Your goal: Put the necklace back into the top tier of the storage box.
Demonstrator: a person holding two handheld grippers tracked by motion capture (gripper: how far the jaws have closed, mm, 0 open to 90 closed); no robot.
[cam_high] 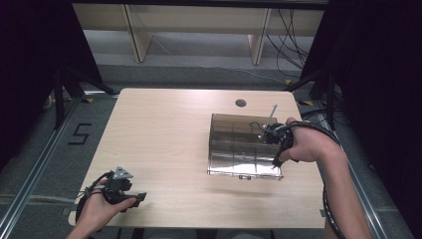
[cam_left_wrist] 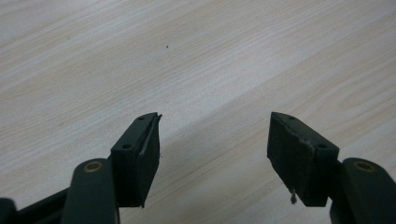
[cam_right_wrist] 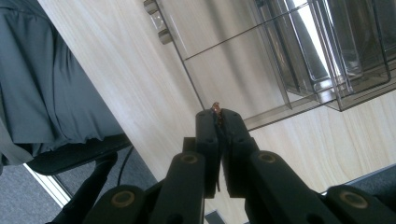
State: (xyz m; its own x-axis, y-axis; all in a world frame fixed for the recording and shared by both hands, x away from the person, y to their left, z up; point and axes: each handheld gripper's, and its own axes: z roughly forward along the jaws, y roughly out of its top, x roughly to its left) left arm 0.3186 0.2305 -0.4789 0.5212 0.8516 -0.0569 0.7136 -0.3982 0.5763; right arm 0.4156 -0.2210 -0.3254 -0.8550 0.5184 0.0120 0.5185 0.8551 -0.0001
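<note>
Clear compartment box [cam_high: 244,147] lies under the right gripper [cam_right_wrist: 218,112], jaws pinched together; left gripper [cam_left_wrist: 214,140] gapes wide

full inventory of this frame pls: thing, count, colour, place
table: 1, light wood, centre; round grommet hole near its far edge
compartment box: 1, clear smoky plastic, right half of the table
shelf unit: 1, pale wood, on the floor beyond the table
cables: several, black, floor at far right
floor marking: 1, black, floor left of the table
left gripper: 1, black, over bare table near the front left corner, jaws open
right gripper: 1, black, over the box's right side, jaws shut on something small, hard to identify
</note>
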